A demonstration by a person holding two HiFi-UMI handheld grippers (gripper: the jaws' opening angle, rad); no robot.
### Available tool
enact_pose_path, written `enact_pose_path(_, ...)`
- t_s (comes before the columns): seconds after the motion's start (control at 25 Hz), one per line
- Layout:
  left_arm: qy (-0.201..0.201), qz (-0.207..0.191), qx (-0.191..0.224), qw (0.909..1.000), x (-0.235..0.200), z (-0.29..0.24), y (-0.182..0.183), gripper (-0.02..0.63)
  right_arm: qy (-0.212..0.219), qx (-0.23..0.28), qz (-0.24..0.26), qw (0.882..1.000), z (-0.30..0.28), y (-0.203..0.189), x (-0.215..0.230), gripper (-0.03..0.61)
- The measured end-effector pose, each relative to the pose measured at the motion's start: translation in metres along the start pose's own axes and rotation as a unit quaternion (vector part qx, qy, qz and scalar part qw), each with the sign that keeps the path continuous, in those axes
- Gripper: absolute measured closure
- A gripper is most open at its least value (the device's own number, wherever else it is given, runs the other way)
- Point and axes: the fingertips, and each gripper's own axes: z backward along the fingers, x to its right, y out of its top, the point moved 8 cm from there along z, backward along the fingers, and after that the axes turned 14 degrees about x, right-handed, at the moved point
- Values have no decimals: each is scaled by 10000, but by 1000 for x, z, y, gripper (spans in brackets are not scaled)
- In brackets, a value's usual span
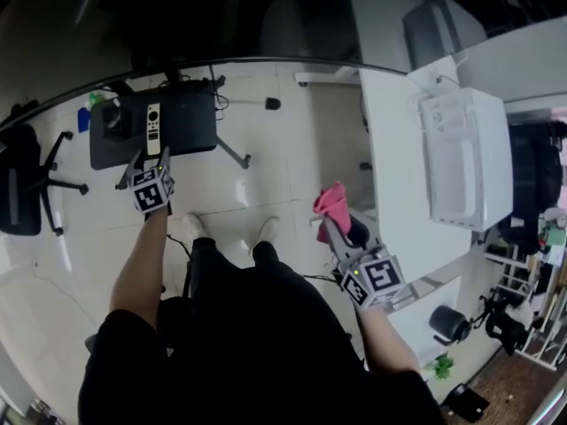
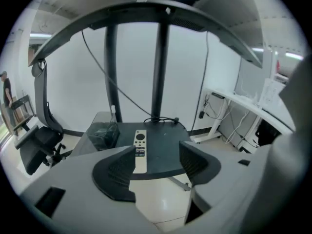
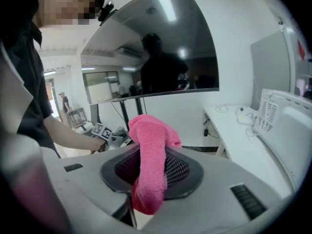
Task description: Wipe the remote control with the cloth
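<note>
The white remote control lies flat on a dark stand base, lengthwise toward me. My left gripper hovers just in front of it, open, with nothing between the jaws; the remote shows past the left pad. My right gripper is shut on a pink cloth, held up near the white desk, well to the right of the remote.
A large dark curved screen rises on two poles above the stand base. A black office chair stands at the left. The white desk carries a white appliance. Cables lie on the tiled floor.
</note>
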Motion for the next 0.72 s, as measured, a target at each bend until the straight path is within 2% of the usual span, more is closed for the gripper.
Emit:
enact_pose_path(0.2, -872, -345, 418, 9947, 60, 78, 36, 330, -947, -50, 286, 9951, 21, -26, 81, 468)
enact_pose_path(0.36, -1513, -485, 523, 9859, 102, 120, 58, 330, -1649, -555, 659, 9825, 37, -61, 157, 468)
enact_pose_path(0.52, -1846, -502, 633, 9795, 127, 149, 73, 342, -2151, -1347, 907, 9630, 46, -113, 224, 466)
enact_pose_path(0.68, -1932, -664, 730, 9762, 135, 166, 83, 346, -2322, -1928, 906, 9490, 42, -144, 264, 465)
enact_pose_path(0.72, -1917, -676, 743, 9763, 135, 169, 85, 370, -2365, -2056, 874, 9456, 42, -149, 270, 465)
